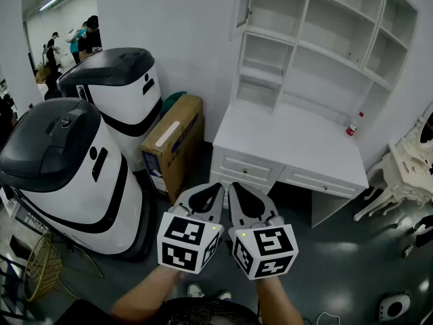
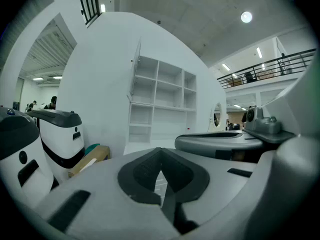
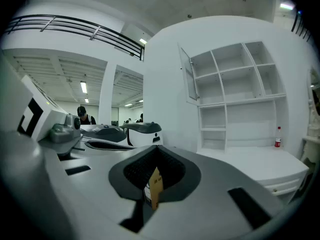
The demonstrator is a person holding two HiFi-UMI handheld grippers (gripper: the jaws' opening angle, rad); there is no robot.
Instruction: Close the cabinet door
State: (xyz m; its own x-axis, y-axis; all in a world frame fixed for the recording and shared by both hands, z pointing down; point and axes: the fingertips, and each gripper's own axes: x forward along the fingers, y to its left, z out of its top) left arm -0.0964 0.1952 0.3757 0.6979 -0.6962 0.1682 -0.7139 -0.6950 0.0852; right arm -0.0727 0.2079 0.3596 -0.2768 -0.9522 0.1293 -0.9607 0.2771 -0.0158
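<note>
A white shelf cabinet (image 1: 318, 39) stands on a white desk (image 1: 298, 141) against the wall. Its narrow door (image 1: 243, 5) at the upper left hangs open, edge-on. That door also shows in the left gripper view (image 2: 135, 69) and in the right gripper view (image 3: 189, 76). My left gripper (image 1: 208, 193) and right gripper (image 1: 242, 193) are held side by side, level, well short of the desk. Both are shut with nothing between the jaws. The left gripper (image 2: 160, 171) points at the shelves. The right gripper (image 3: 155, 176) points left of them.
Two large white-and-black machines (image 1: 74, 168) (image 1: 122, 93) stand at the left, with a cardboard box (image 1: 172, 144) beside them. A red-capped bottle (image 1: 352, 126) sits on the desk. A white ornate chair (image 1: 406, 168) is at the right, a wire basket (image 1: 40, 269) at the lower left. People stand far back (image 1: 84, 36).
</note>
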